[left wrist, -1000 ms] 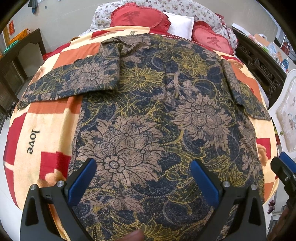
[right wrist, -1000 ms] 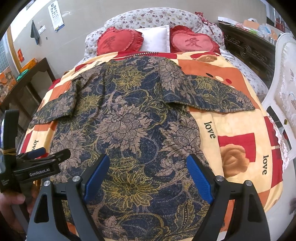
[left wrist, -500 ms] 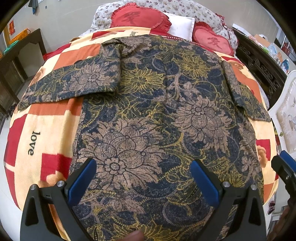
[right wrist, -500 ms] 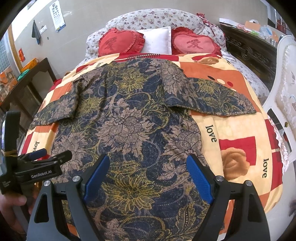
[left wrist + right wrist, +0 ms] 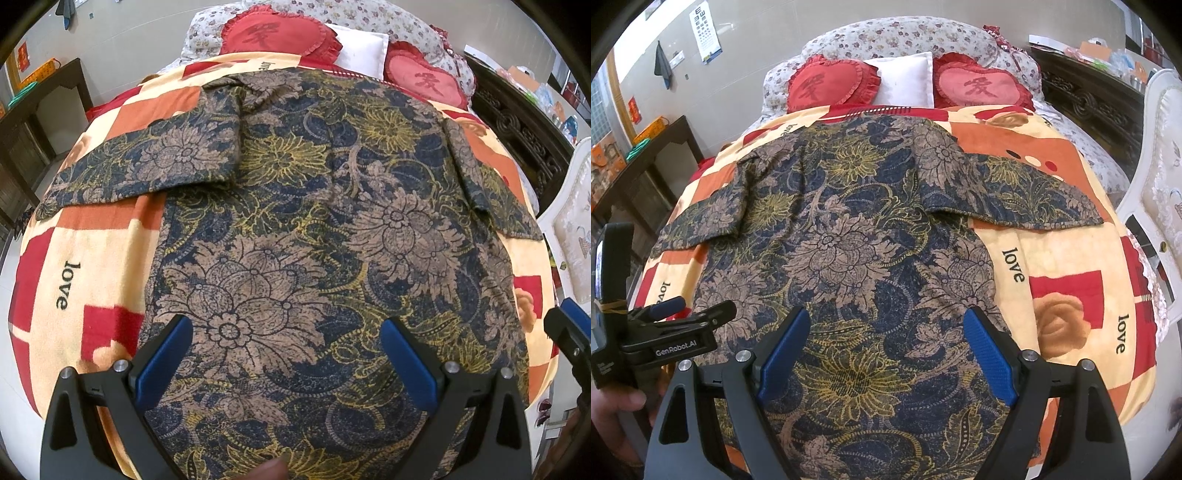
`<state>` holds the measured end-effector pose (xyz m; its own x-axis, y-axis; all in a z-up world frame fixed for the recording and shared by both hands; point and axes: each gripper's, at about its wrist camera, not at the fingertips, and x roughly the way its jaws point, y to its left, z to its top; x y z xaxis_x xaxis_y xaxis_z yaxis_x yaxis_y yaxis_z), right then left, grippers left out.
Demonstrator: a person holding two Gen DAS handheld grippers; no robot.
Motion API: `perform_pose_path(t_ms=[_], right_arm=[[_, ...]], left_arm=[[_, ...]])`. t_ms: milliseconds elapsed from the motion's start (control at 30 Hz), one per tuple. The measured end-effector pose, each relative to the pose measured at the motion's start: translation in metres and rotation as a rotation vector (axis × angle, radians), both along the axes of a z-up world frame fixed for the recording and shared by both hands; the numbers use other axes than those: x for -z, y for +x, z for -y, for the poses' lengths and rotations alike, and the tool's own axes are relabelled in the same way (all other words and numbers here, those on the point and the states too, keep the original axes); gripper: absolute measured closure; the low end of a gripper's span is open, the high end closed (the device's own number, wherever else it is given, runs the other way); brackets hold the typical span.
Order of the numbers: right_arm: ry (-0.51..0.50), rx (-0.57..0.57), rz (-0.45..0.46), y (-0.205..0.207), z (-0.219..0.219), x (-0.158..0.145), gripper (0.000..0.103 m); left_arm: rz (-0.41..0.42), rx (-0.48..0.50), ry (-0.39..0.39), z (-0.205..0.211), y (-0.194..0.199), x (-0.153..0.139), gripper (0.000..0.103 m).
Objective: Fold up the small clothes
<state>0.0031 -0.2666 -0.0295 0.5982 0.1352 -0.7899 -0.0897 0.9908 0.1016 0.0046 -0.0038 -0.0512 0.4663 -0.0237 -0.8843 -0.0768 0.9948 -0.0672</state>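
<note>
No shift: floral shirt (image 5: 849,236) flat beneath open right gripper (image 5: 886,339).

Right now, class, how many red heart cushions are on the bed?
2. One heart cushion lies left of the white pillow, the other right of it, both at the bed's head. None seems hidden.

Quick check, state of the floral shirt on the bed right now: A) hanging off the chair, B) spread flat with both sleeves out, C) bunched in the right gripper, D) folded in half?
B: the floral shirt lies flat on the blanket with a sleeve out to each side, and both the left gripper and right gripper are open above it, holding nothing.
</note>
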Motion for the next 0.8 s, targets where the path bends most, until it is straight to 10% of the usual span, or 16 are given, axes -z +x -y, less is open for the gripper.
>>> perform_pose_path(t_ms=[800], right_arm=[[-0.057, -0.026, 0.014, 0.034, -0.012, 0.02, 0.016]], left_arm=[[0.057, -0.004, 0.087, -0.016, 0.042, 0.024, 0.0]])
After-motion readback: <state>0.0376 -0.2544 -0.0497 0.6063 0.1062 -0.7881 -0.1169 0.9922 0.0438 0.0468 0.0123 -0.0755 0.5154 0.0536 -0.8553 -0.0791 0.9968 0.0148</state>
